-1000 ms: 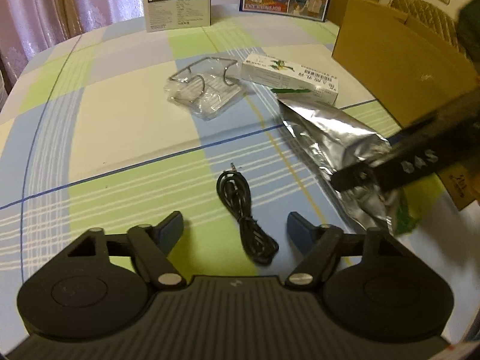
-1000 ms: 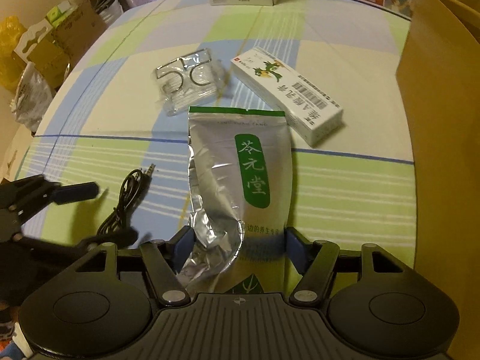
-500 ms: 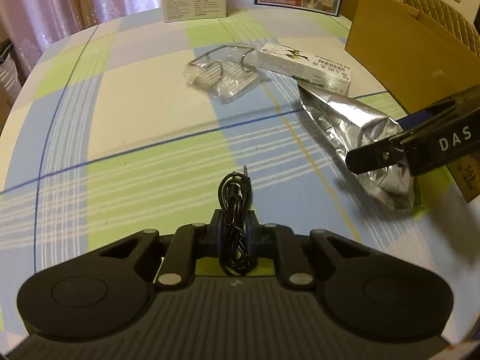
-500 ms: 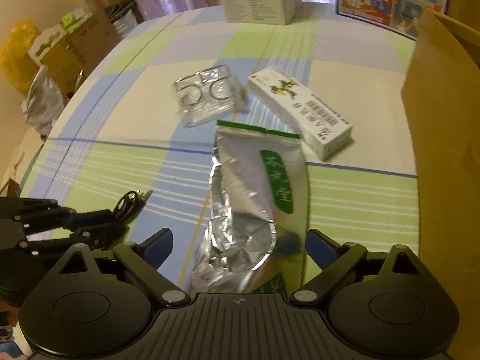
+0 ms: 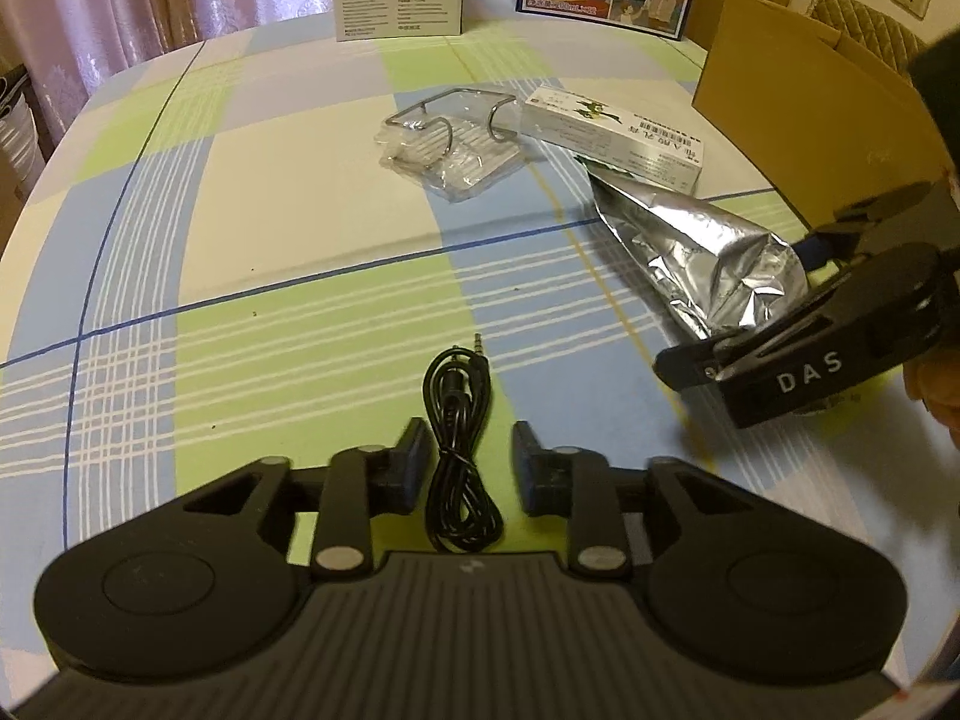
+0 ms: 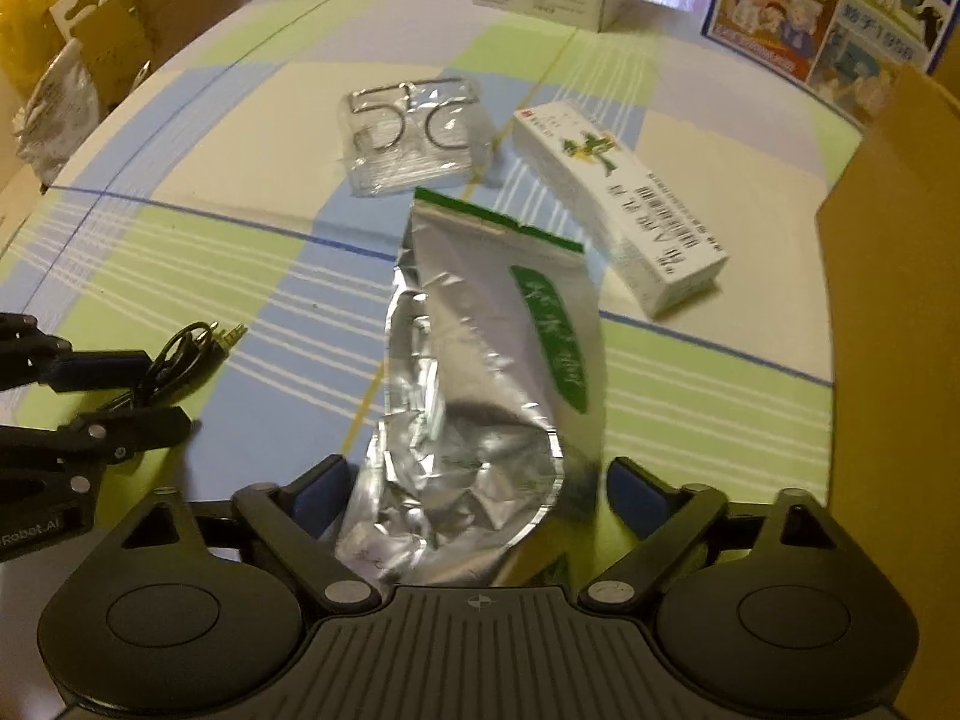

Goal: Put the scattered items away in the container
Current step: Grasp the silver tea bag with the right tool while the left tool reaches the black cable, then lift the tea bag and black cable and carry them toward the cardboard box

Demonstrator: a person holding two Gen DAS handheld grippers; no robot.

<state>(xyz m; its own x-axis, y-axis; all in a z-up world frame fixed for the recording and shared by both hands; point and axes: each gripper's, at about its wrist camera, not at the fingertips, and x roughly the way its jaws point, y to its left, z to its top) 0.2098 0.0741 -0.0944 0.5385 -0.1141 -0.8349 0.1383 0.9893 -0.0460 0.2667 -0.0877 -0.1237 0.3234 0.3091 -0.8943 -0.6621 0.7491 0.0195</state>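
Since half a second earlier the left gripper (image 5: pixel 468 468) has let go of the black audio cable (image 5: pixel 459 450): its jaws, then pressed together on the bundle, are now opening, and the cable lies slack on the checked tablecloth (image 5: pixel 288 228) in the gap between the 2 pads, touching neither as far as the left wrist view shows. The cable's long axis runs straight along the gripper's pointing line, plug end away from the camera, so a re-grip needs only a squeeze across its short width. The right gripper (image 6: pixel 474 495) has dropped lower over the silver foil pouch (image 6: pixel 480 372); its jaws are closing, but the pads are apart from the crumpled near end of the pouch that sits between them. The pouch's long axis also runs away from that gripper, green-edged top toward the white carton (image 6: pixel 618 198) and the bagged wire hooks (image 6: pixel 408 132). The cardboard box (image 5: pixel 798 96), probably the container, stands to the right, nearest the right hand. Both grippers tilt steeply downward toward the table, the left one beside the right.
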